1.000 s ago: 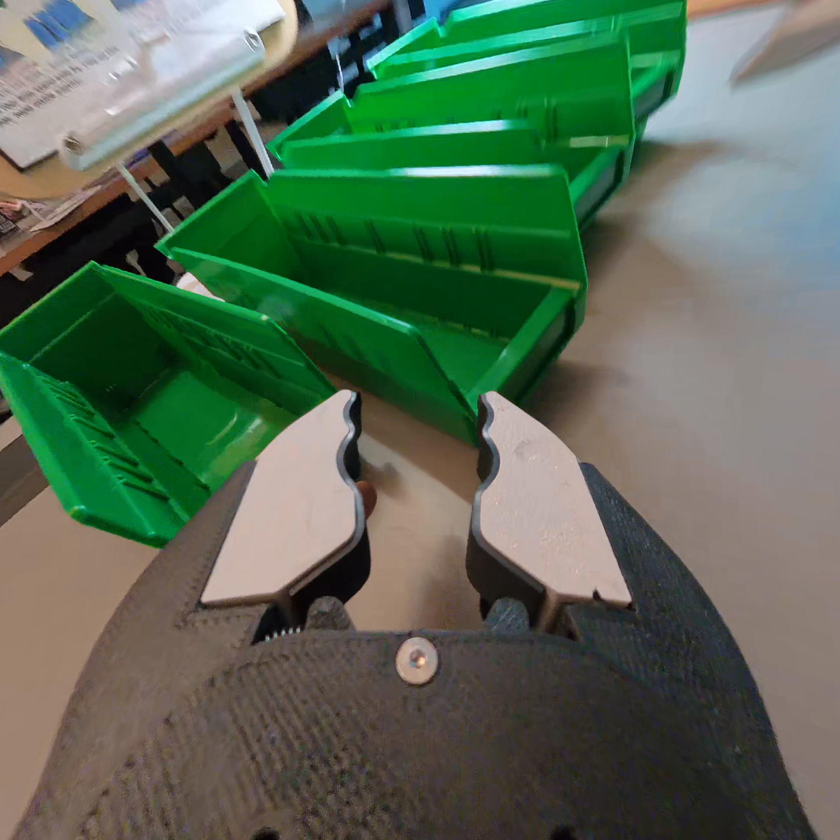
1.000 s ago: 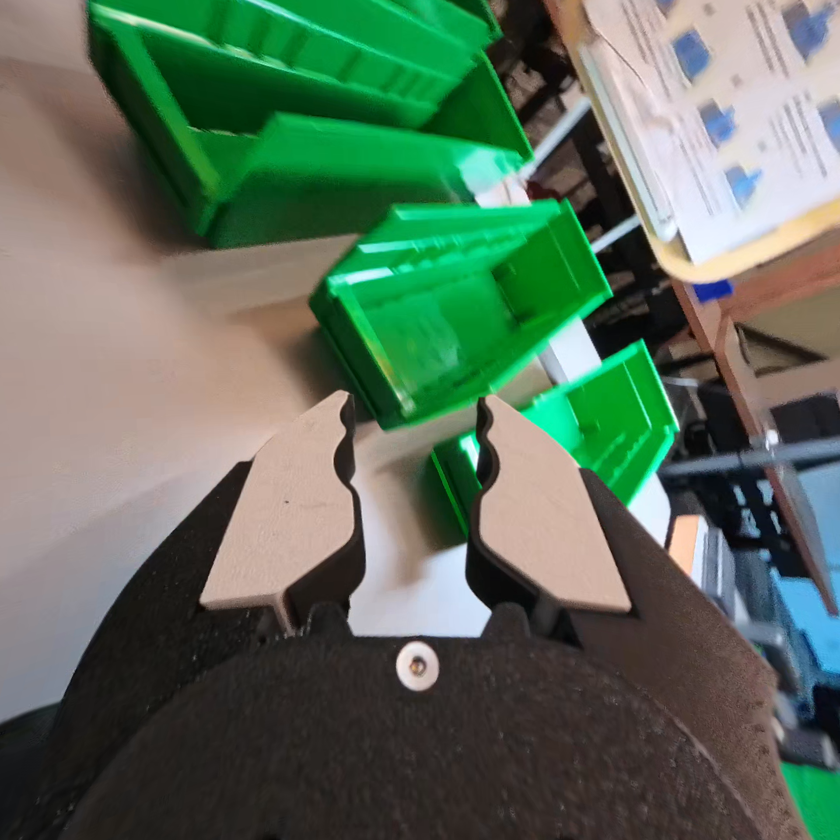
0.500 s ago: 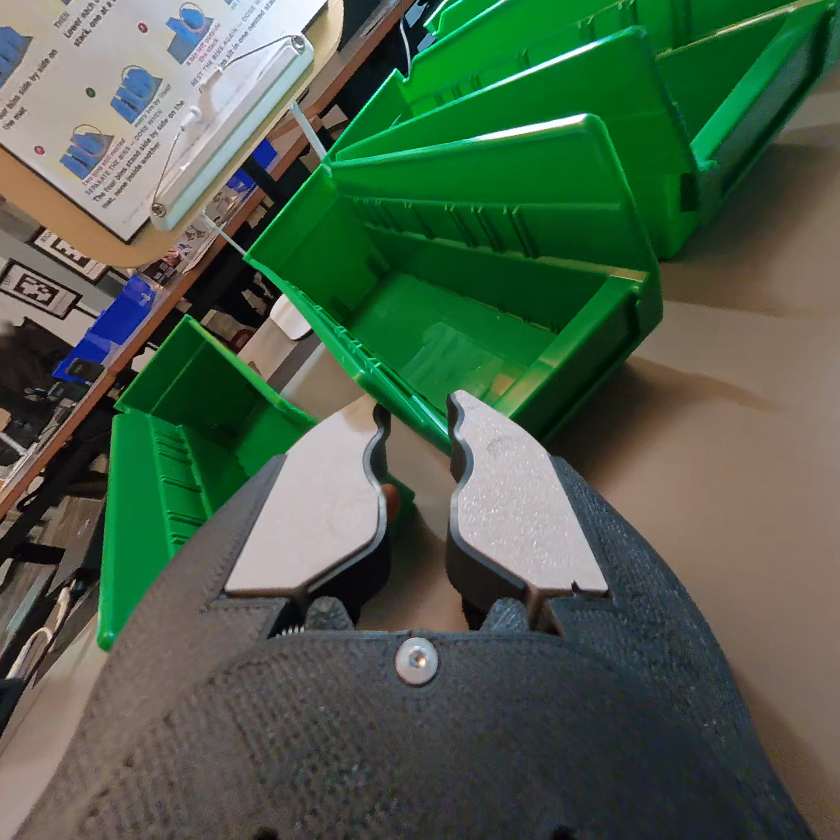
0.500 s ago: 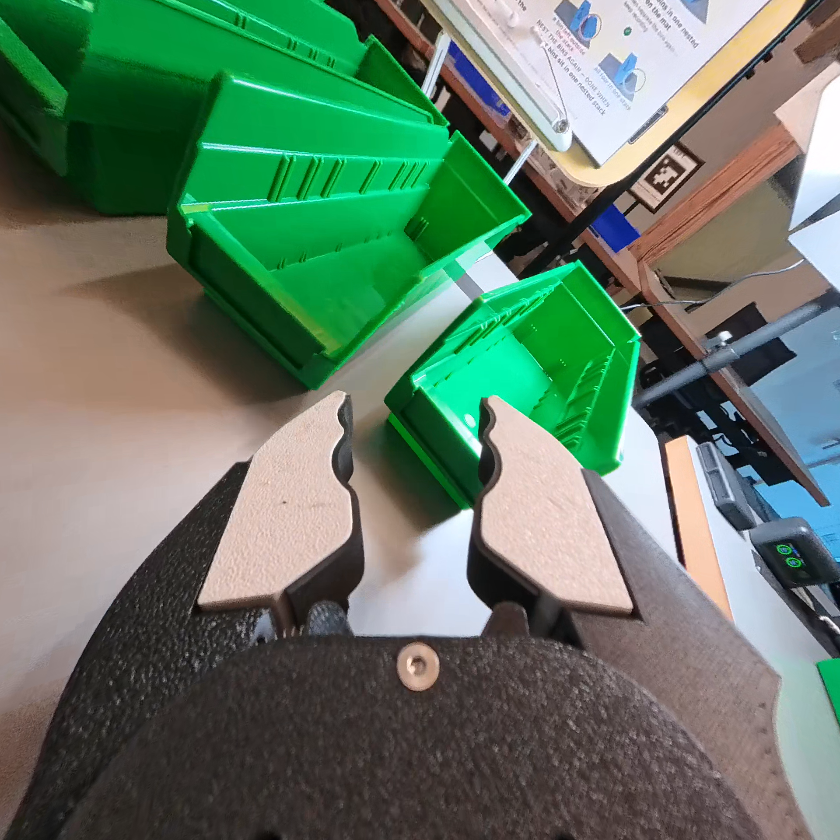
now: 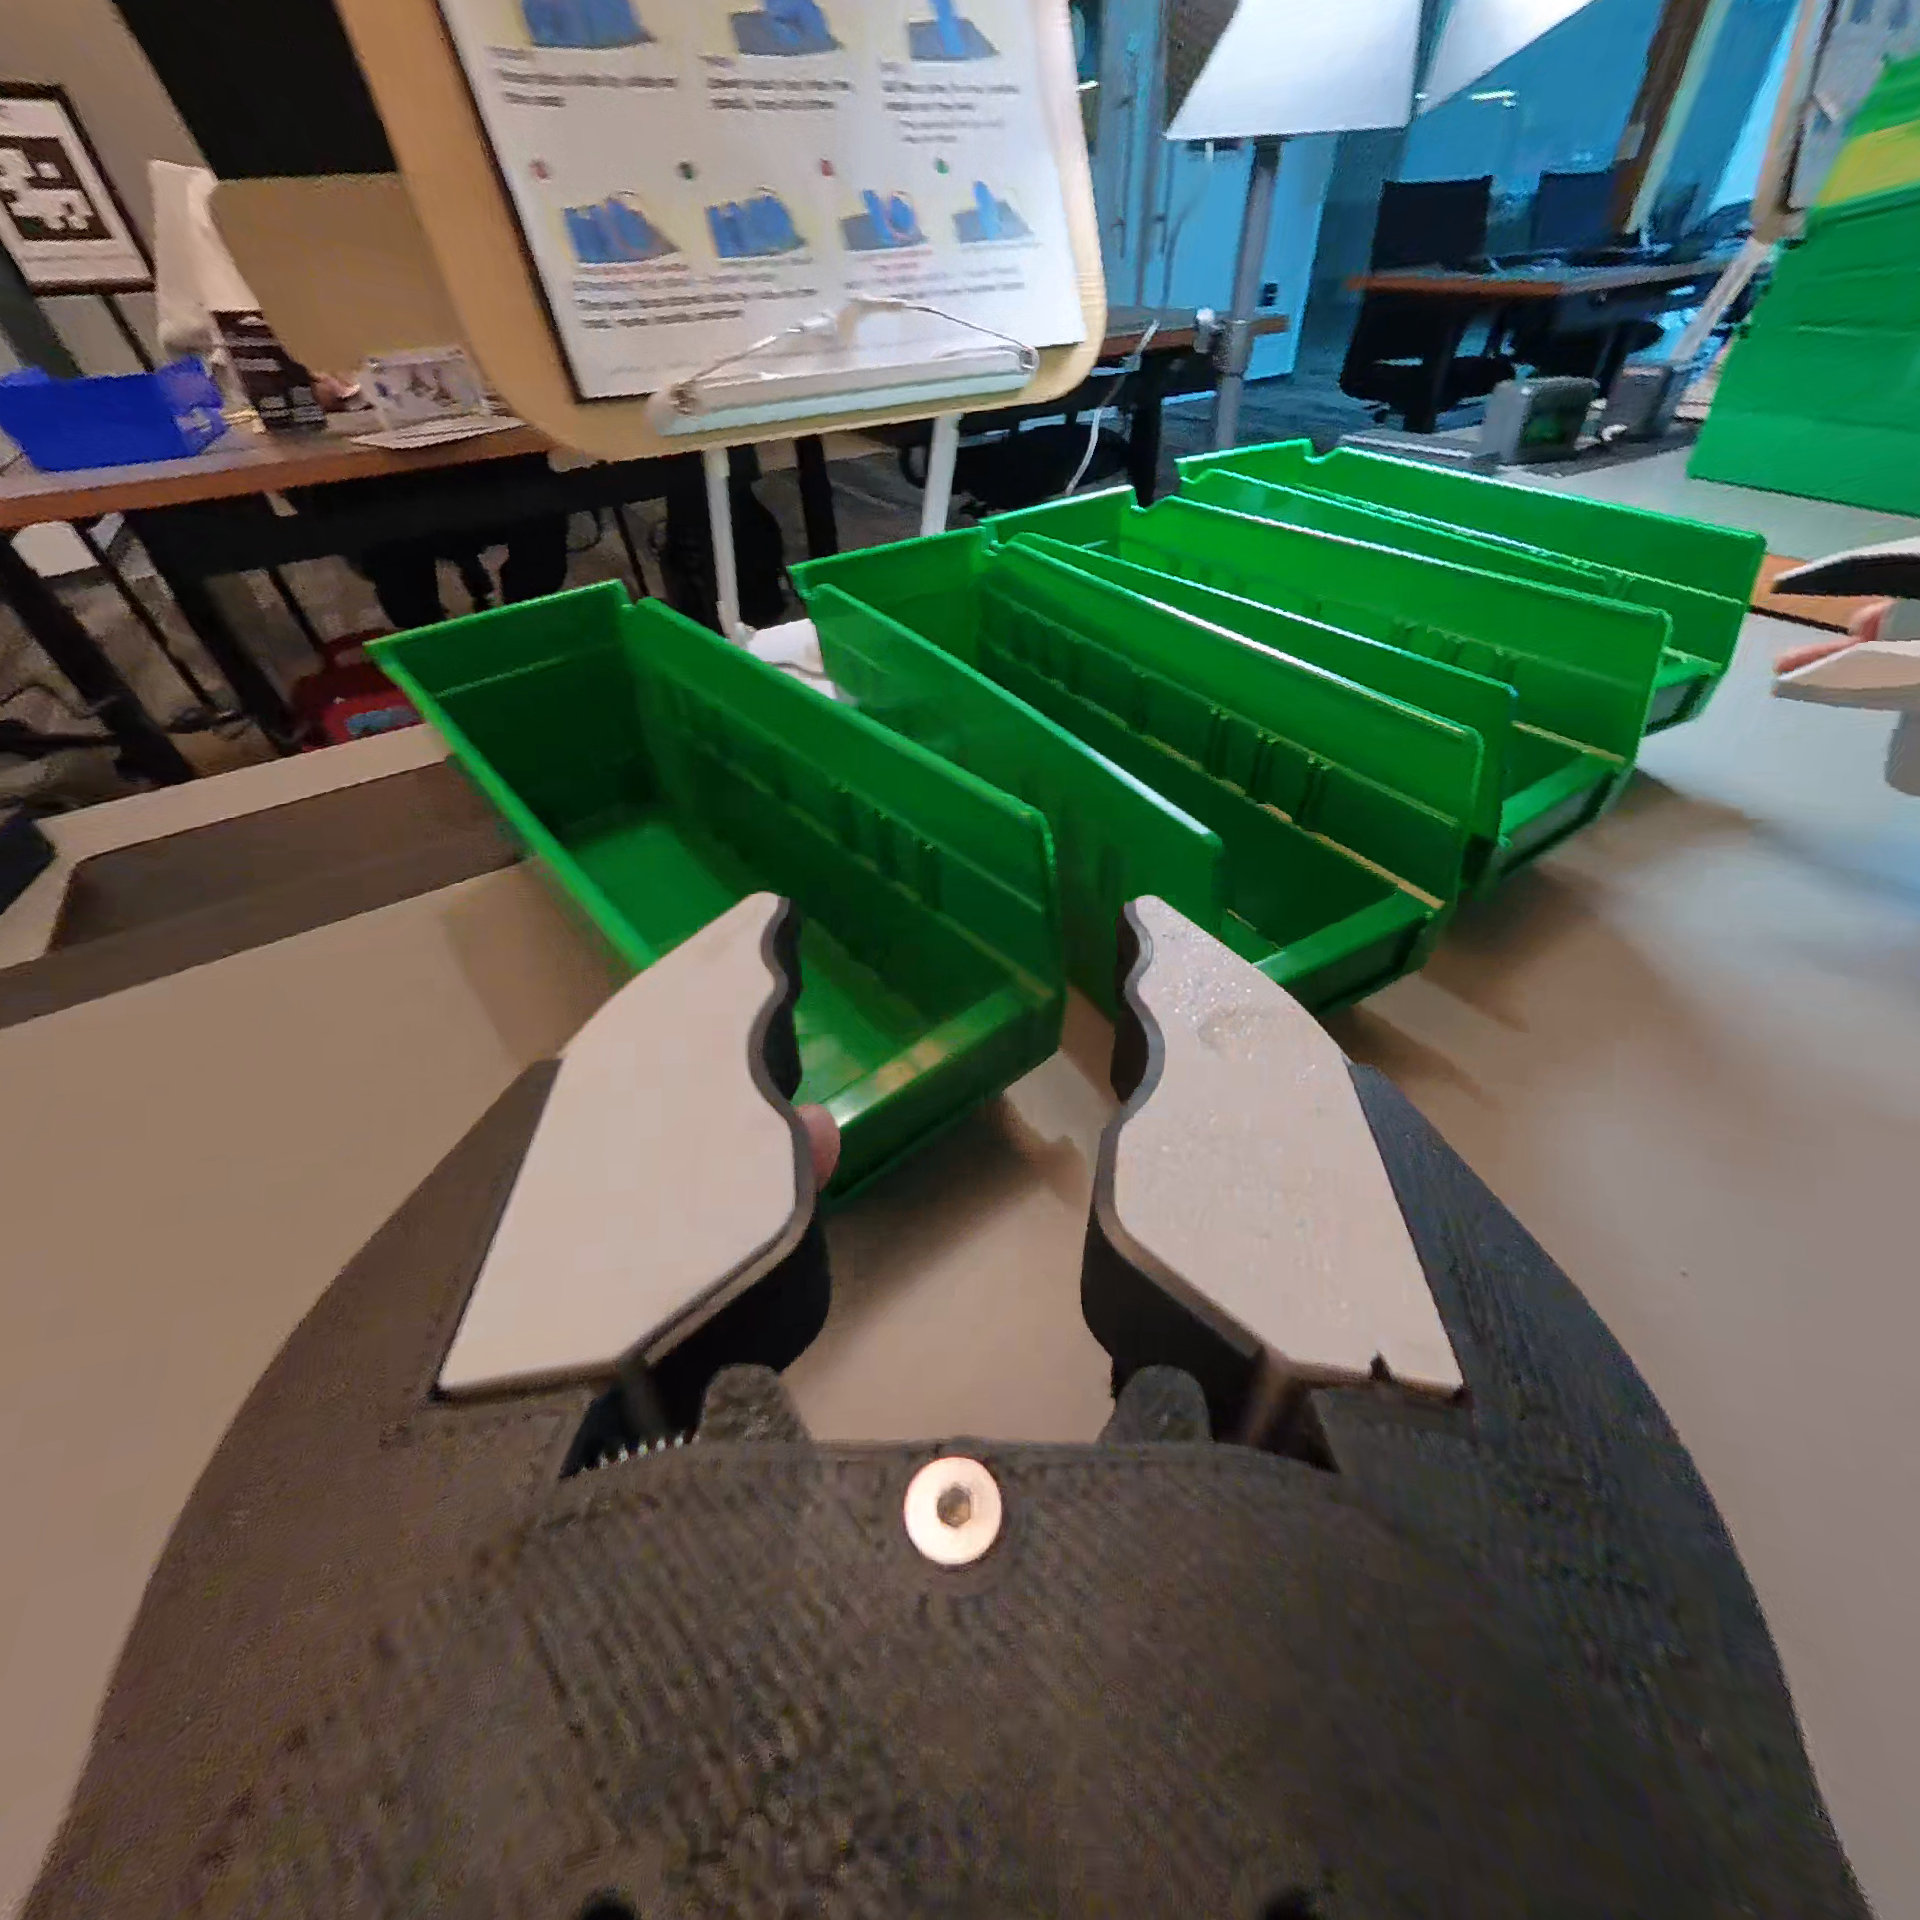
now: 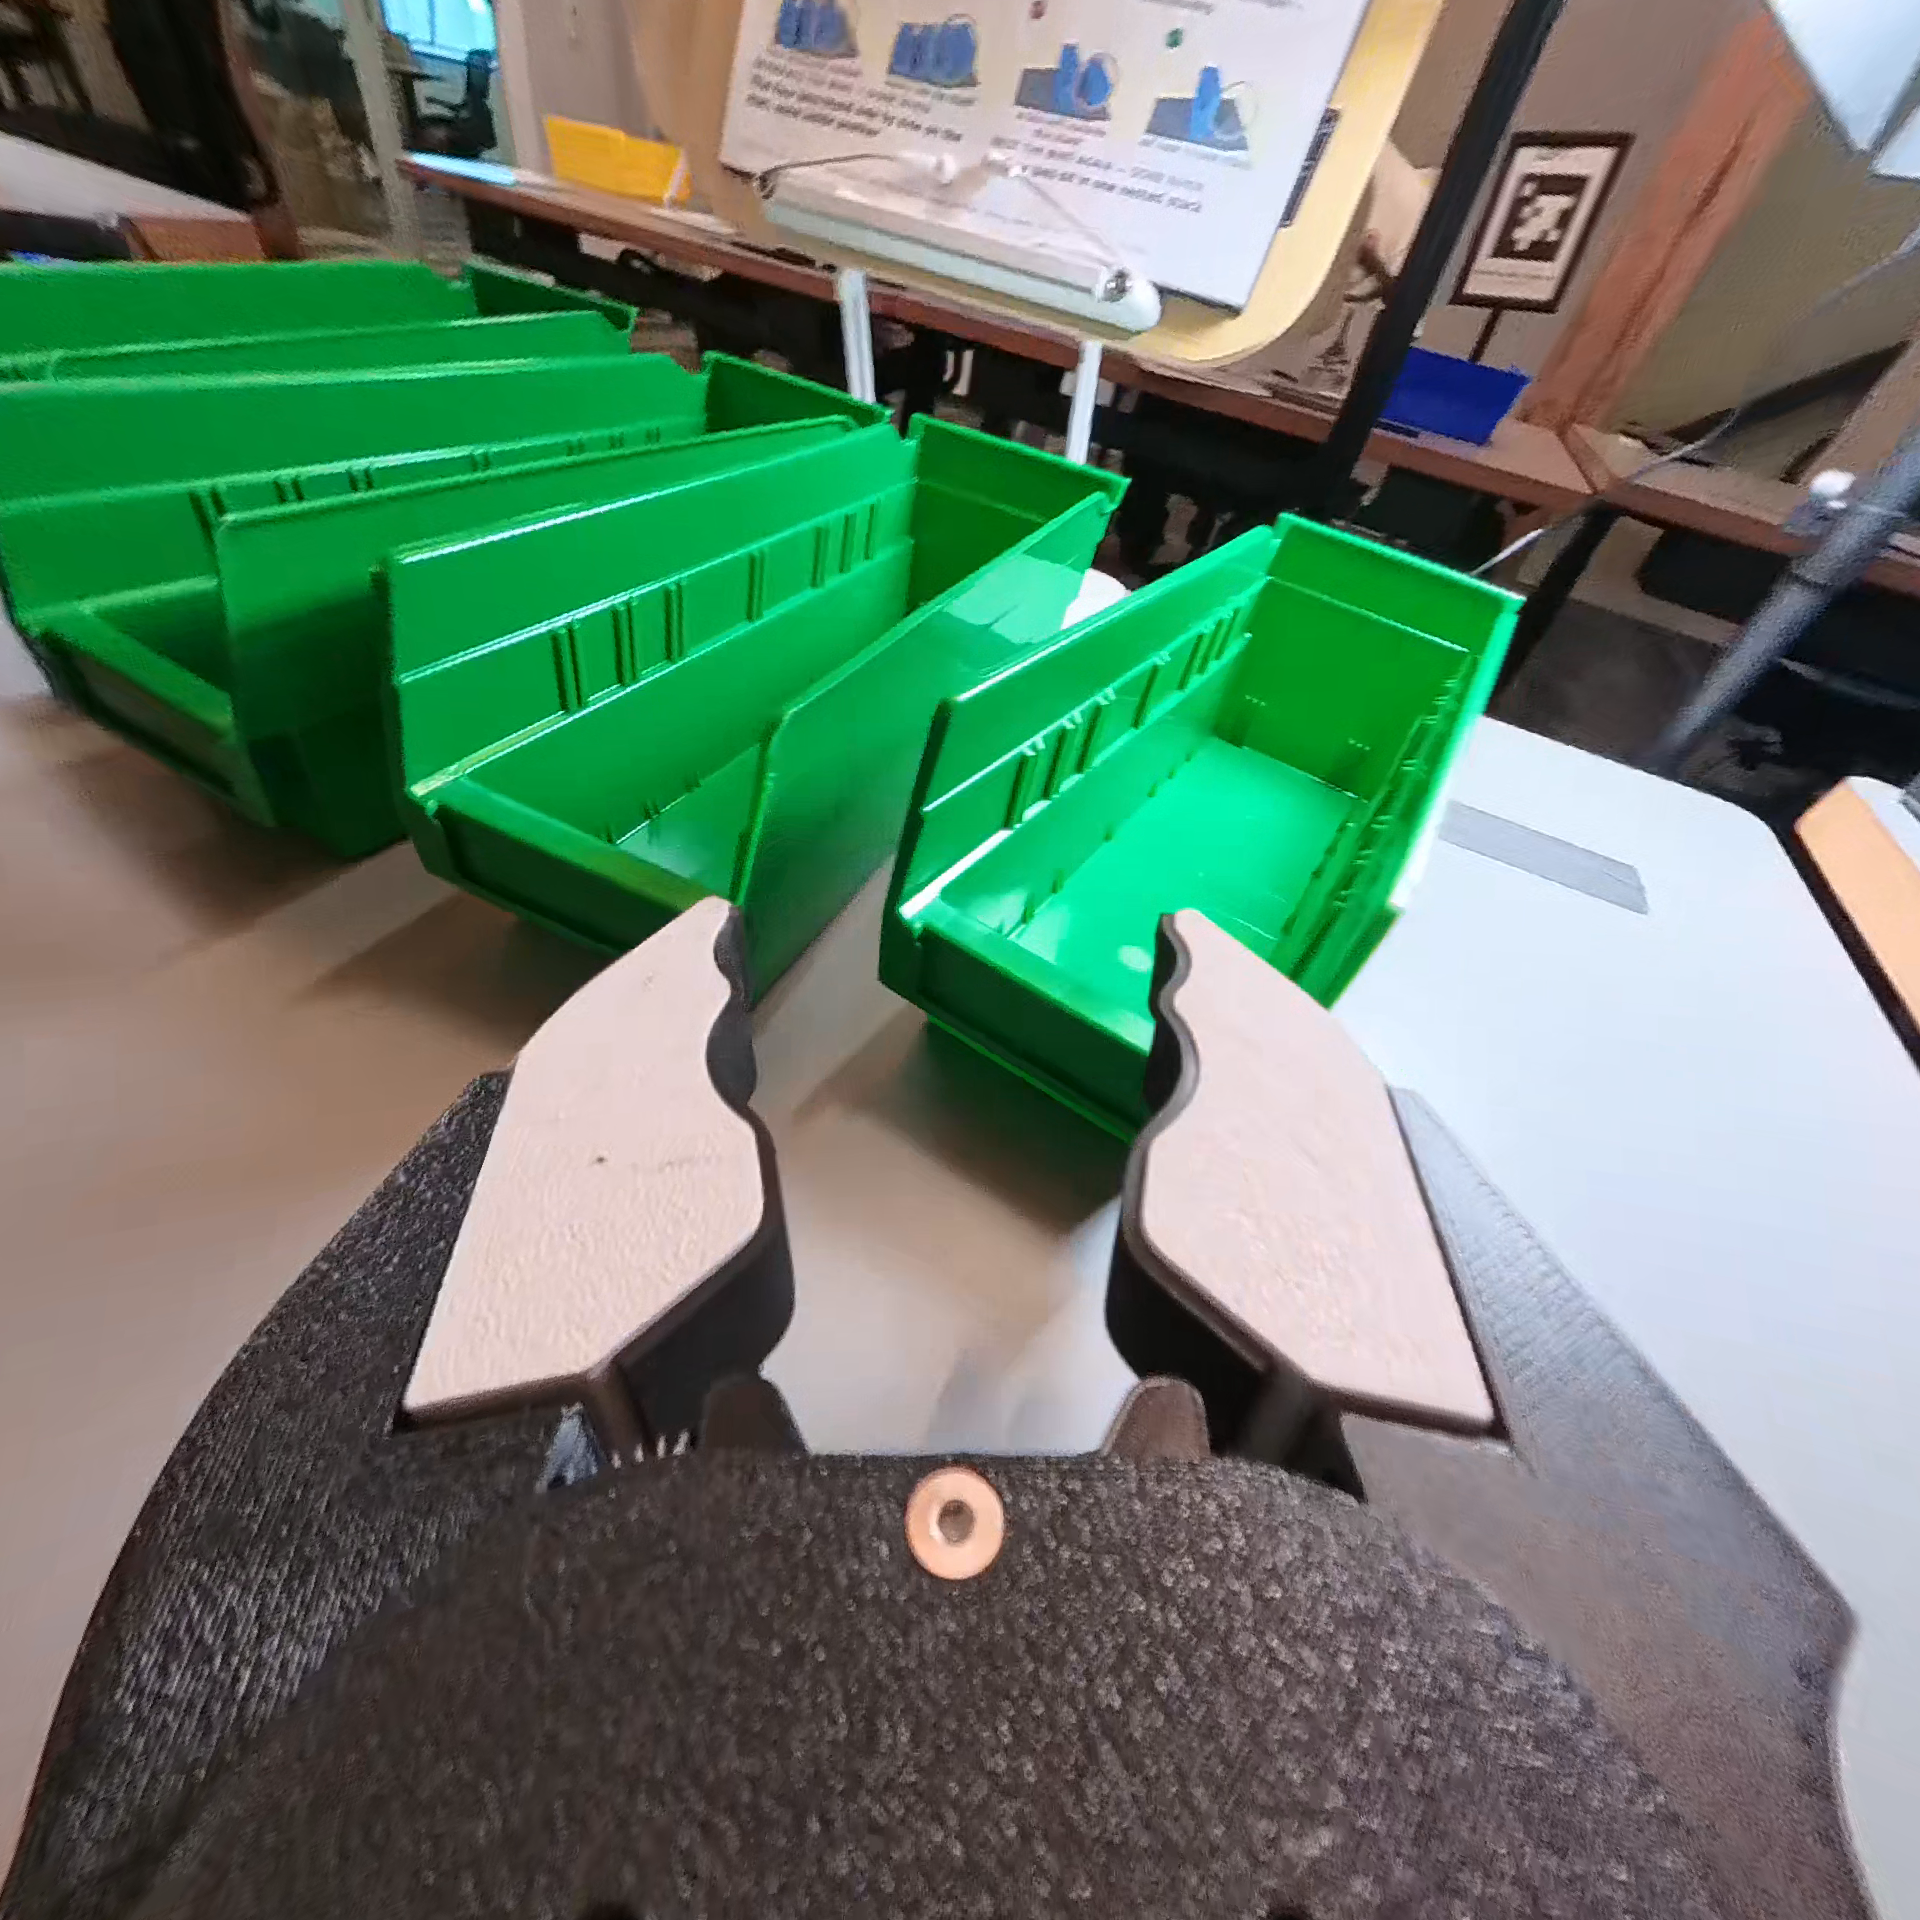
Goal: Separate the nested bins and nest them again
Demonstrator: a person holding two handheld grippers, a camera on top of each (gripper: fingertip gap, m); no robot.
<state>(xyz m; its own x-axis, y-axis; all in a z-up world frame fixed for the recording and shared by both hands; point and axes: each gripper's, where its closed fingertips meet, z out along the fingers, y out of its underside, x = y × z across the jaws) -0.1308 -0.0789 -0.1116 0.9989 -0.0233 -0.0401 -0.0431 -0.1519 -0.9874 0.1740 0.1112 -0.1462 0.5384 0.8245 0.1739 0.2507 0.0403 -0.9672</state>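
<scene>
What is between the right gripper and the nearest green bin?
Only bare tan table. In the right wrist view, the right gripper, jaws open, points at the single green bin, without touching it.

Left gripper agape, empty, over table; green bins in row ahead.

Four long, glossy green plastic bins stand upright and empty, side by side in a row on the beige table: the nearest bin, a second bin just beside it, then a third bin and the farthest bin.
</scene>
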